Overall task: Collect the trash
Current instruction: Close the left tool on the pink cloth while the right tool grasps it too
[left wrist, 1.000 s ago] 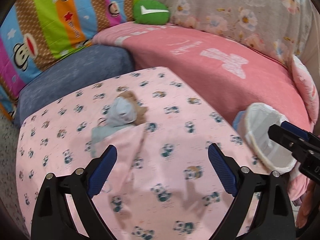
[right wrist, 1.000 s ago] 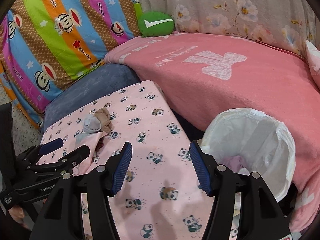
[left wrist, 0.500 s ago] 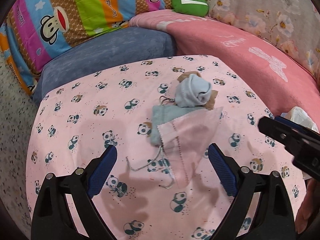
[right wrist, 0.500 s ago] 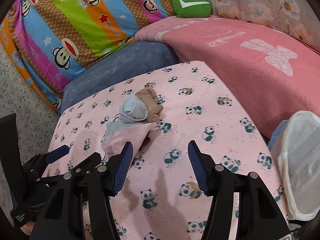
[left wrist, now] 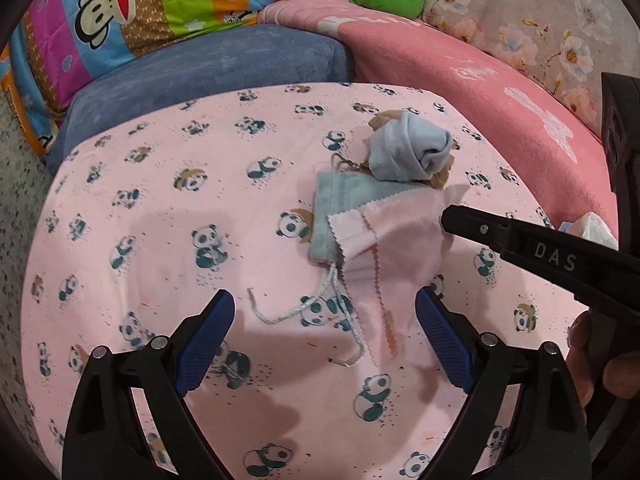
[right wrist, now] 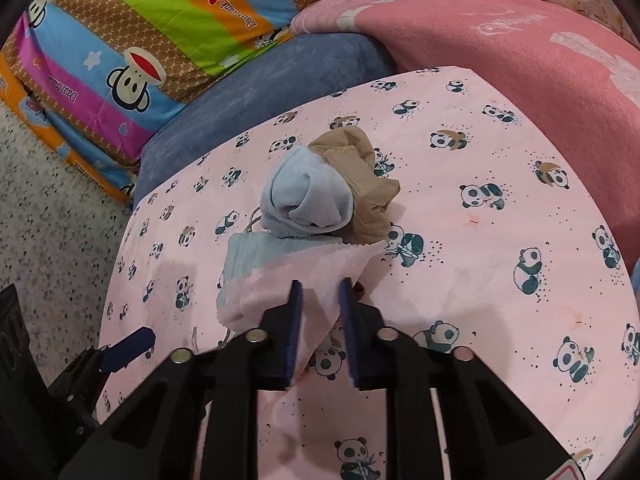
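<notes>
Right gripper (right wrist: 320, 294) of mine pinches the pink cloth scrap (right wrist: 308, 270) on the panda-print cover (right wrist: 500, 220); left gripper (left wrist: 322, 338) hovers spread wide. Pouch (left wrist: 340, 200) and rolled socks (left wrist: 406, 154) remain uncollected, I judge.

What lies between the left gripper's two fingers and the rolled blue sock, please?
In the left wrist view, a silver drawstring, then the pink cloth overlapping a pale blue pouch, lie between the left gripper and the blue sock.
</notes>
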Available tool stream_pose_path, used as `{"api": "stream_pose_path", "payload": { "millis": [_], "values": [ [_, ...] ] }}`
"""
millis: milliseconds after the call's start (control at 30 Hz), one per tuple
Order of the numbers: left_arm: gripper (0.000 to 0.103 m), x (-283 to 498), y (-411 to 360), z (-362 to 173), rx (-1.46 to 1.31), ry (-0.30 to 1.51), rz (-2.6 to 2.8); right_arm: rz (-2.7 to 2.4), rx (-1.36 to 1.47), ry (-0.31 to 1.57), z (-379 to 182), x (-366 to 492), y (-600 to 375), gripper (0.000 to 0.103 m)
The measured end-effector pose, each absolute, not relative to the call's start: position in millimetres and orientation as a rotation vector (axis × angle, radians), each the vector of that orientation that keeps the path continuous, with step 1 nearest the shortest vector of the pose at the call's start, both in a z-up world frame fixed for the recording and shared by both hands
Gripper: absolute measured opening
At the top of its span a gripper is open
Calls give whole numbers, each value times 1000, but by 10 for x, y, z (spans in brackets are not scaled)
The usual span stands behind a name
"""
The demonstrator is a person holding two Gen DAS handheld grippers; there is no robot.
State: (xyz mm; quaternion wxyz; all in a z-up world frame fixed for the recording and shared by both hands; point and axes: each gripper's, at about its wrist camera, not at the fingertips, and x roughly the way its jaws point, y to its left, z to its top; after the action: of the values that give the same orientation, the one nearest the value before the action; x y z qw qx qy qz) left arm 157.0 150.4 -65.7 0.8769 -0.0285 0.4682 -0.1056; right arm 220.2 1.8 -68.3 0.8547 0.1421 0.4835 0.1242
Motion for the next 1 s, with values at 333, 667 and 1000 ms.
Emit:
{"api": "stream_pose_path", "payload": {
  "millis": [333,667,1000],
  "values": [
    [67,1524,1190,-899,-69,1033,-319,268,330,999,-634,2023,-69,3],
    [63,1521,1266,-701,-89,984,-291,255,338,1009,-644,2195,-95,28],
    [63,1555,1089,-858,-44,1019,-322,273,344,1028,-719,2232,-106,3]
  ]
}}
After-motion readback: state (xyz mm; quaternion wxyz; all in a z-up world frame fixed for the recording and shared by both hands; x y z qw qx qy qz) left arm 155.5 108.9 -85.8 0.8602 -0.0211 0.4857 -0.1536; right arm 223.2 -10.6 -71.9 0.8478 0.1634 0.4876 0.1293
